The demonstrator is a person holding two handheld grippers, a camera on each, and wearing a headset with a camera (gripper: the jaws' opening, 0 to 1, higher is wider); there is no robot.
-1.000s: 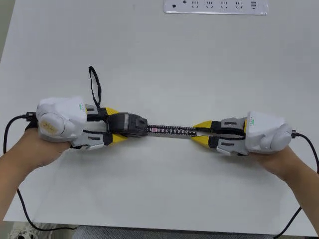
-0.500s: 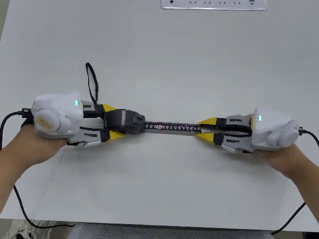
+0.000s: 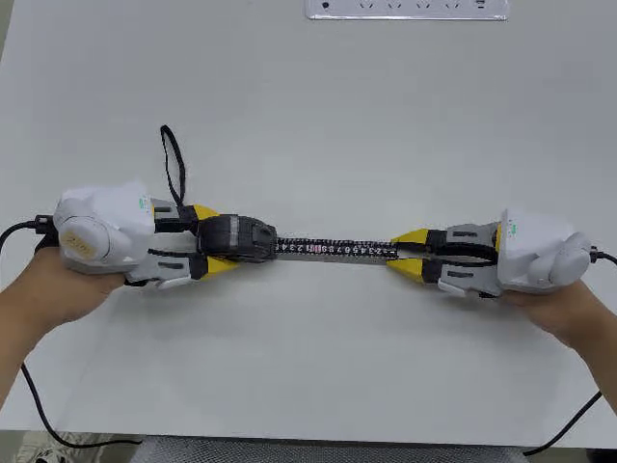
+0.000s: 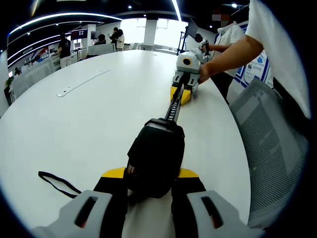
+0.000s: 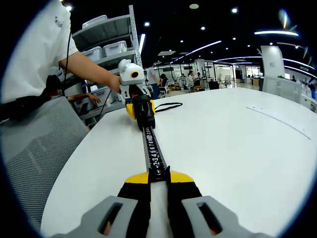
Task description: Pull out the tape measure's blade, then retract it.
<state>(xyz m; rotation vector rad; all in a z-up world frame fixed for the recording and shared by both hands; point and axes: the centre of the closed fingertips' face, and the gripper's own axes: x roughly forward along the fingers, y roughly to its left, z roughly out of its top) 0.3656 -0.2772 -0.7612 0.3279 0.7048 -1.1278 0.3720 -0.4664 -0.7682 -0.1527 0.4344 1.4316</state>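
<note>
The tape measure has a chunky black and dark grey case. It sits low on the white table, left of centre, clamped between the 2 yellow-tipped jaws of the left tool. A thin black strap loops from behind the case and lies slack on the table.

The blade runs out of the case in a straight line to the right. It is narrow and dark, printed with white numerals, with a red mark close to the case. It stretches just above the tabletop; I cannot tell whether it touches. Its far end is pinched between the closed jaws of the right tool, whose yellow tips meet on either side of it. The 2 tools face each other, well apart, with the blade between them.

A hand grips the left tool and another hand grips the right. A white power strip lies at the far edge of the table.
</note>
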